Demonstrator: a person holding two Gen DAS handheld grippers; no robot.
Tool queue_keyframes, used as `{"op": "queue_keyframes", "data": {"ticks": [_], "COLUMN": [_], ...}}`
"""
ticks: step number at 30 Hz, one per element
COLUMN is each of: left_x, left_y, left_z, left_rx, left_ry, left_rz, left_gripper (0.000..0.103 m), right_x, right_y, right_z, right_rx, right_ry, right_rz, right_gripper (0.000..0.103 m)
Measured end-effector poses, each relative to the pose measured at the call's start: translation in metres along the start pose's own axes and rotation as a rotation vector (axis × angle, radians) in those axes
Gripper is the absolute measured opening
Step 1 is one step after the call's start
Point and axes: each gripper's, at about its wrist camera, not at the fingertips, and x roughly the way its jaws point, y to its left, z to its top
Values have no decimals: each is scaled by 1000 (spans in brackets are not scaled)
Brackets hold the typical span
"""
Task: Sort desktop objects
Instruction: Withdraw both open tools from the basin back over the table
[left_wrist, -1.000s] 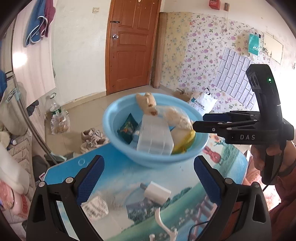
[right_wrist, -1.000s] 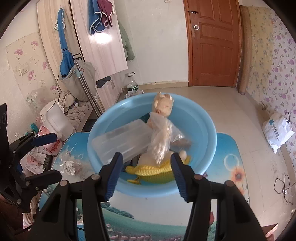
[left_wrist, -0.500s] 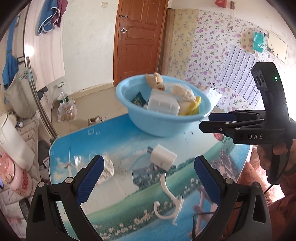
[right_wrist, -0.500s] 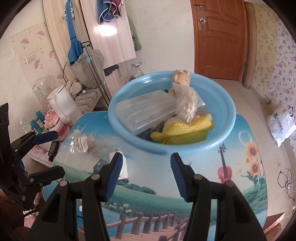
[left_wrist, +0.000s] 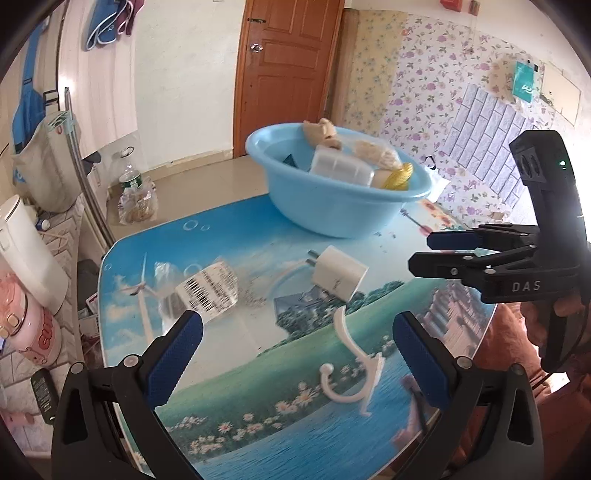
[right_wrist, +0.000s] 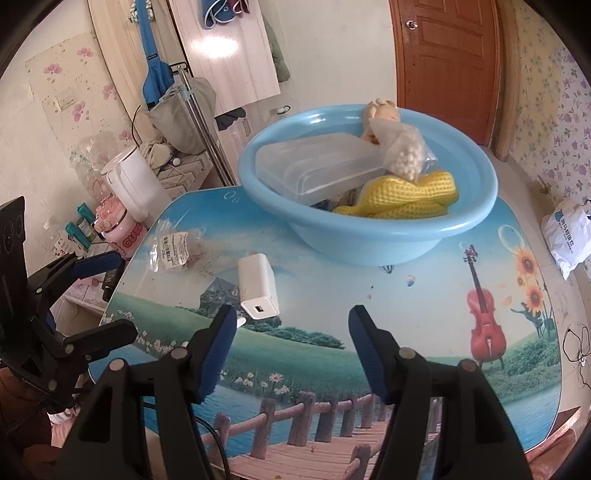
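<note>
One light-blue plastic basin, one white charger block, one white plastic hook, one clear barcoded bag.

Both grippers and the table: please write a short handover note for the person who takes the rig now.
Left gripper: empty, jaws opening wide above the table.
Right gripper: empty, jaws opening.
Done: the blue basin holds a clear box, a yellow knitted piece, a bag of white beads and a small plush toy.
Left: white charger, white hook and barcoded bag lie loose on the table.
</note>
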Motion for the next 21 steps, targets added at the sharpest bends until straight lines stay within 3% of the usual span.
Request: {"op": "queue_keyframes", "data": {"ticks": [10, 21], "left_x": [1, 2], "left_y": [29, 38], "left_z": [-26, -36], "left_rx": [-73, -104], "left_ry": [37, 51], "left_rz": [-1, -17], "left_gripper": [103, 103], "right_x": [21, 30], "right_y": [16, 19], "right_z": [-10, -5], "right_rx": [-29, -39], "right_ry": [63, 72], "right_rz": [16, 16], "right_gripper": [67, 67]}}
